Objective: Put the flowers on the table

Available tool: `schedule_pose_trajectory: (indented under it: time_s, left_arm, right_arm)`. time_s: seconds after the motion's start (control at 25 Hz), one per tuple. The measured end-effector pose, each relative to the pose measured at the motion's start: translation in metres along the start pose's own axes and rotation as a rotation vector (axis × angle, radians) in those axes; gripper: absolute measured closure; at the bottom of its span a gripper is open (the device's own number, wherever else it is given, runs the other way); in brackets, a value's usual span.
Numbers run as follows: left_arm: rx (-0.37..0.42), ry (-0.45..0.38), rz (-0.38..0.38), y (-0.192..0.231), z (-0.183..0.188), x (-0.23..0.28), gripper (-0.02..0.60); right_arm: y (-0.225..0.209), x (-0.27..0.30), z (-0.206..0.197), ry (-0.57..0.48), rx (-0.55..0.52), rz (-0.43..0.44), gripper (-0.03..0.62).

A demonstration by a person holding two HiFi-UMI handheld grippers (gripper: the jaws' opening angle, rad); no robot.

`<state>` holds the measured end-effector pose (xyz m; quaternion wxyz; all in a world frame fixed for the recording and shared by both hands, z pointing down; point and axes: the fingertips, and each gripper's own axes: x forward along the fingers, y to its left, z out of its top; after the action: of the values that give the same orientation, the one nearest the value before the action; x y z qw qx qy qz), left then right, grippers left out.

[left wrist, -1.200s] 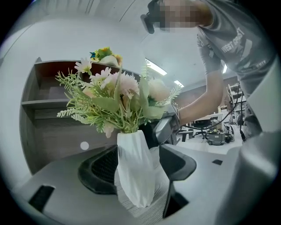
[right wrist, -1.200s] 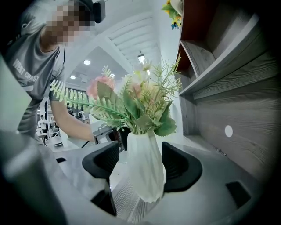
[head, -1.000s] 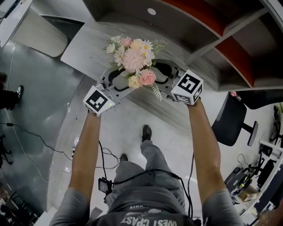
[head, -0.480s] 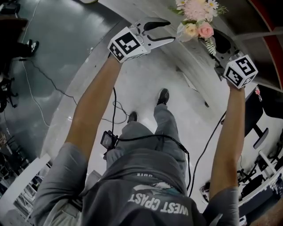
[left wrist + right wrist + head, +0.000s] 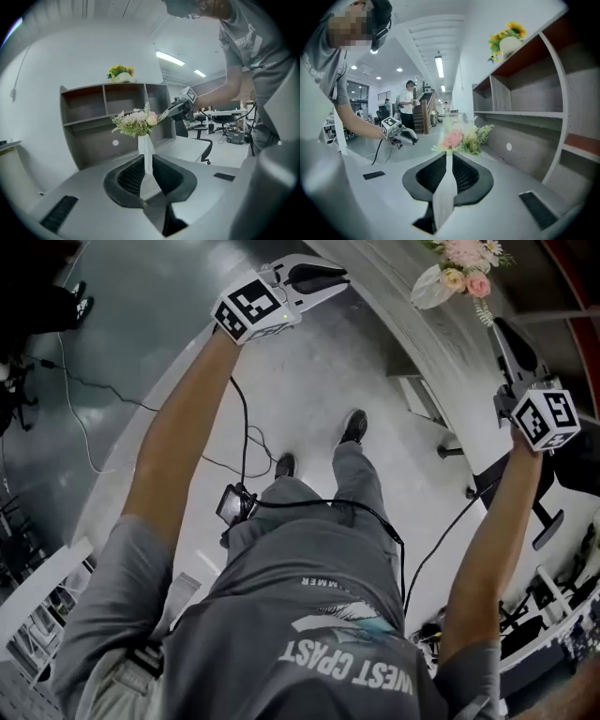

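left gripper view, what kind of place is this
Most likely an open-plan office or lab: ceiling strip lights, an office chair and cluttered desks behind, plus a grey shelving unit on the long table where the flowers stand.

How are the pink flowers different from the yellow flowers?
The pink flowers stand low on the table in a tall white vase; the yellow flowers sit high on top of the shelf. The pink flowers look pale; the yellow flowers look bright. Both are bunches in white holders.
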<state>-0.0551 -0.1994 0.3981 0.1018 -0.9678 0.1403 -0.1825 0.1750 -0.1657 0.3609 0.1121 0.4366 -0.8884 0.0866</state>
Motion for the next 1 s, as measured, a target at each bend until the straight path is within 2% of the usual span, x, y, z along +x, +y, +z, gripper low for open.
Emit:
schedule_pose_trajectory:
  time_s: [0.2, 0.4, 0.56, 0.72, 1.0]
  left_arm:
    - [0.038, -0.01, 0.072, -0.007, 0.018, -0.062, 0.534]
    - [0.094, -0.024, 0.138, -0.018, 0.048, -0.133, 0.537]
    - [0.087, -0.041, 0.205, -0.025, 0.077, -0.185, 0.537]
    - [0.081, -0.099, 0.253, -0.037, 0.113, -0.226, 0.537]
    - [0.078, -0.154, 0.245, -0.079, 0.152, -0.293, 0.537]
  right_arm:
    - [0.044, -0.028, 0.027, -0.015, -0.017, -0.045, 0.548]
    - [0.097, -0.061, 0.065, -0.099, 0.009, -0.059, 0.559]
    - [0.141, -0.081, 0.088, -0.114, 0.015, -0.071, 0.566]
    - [0.186, -0.097, 0.11, -0.111, -0.019, -0.092, 0.566]
    - [0.259, -0.134, 0.147, -0.146, -0.037, -0.118, 0.566]
